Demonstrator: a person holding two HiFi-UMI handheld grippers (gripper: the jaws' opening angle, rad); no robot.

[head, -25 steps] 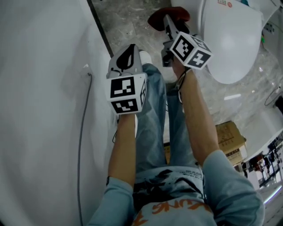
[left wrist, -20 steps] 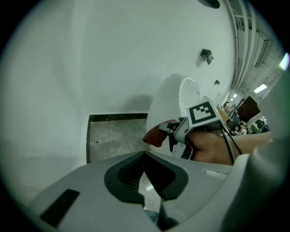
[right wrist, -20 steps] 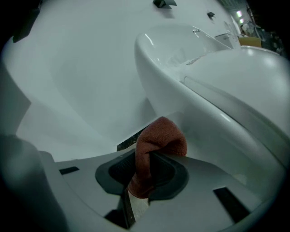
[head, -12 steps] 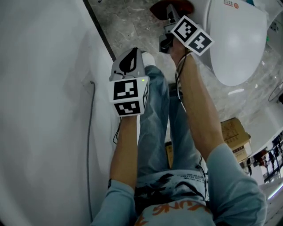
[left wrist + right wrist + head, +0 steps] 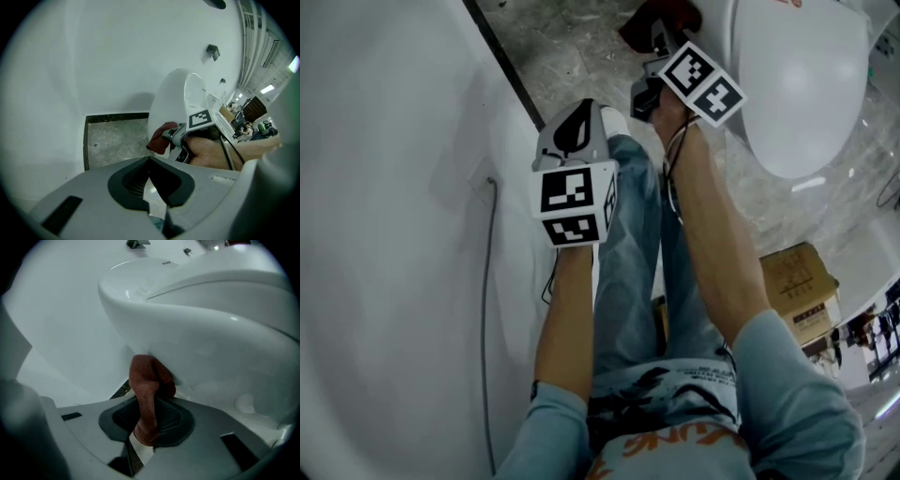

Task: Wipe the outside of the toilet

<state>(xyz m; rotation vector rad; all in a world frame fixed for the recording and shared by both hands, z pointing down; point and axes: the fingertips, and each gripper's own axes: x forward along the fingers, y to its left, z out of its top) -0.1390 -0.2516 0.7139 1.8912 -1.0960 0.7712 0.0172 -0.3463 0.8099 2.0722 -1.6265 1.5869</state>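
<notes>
Right gripper (image 5: 146, 420), clamped on a red cloth (image 5: 149, 376), holds it against the lower outer wall of the toilet (image 5: 211, 319) at the head view's upper right, the bowl bulging above and right of the cloth, while the left gripper (image 5: 151, 161), closed and empty, hangs farther off mid-frame.
</notes>
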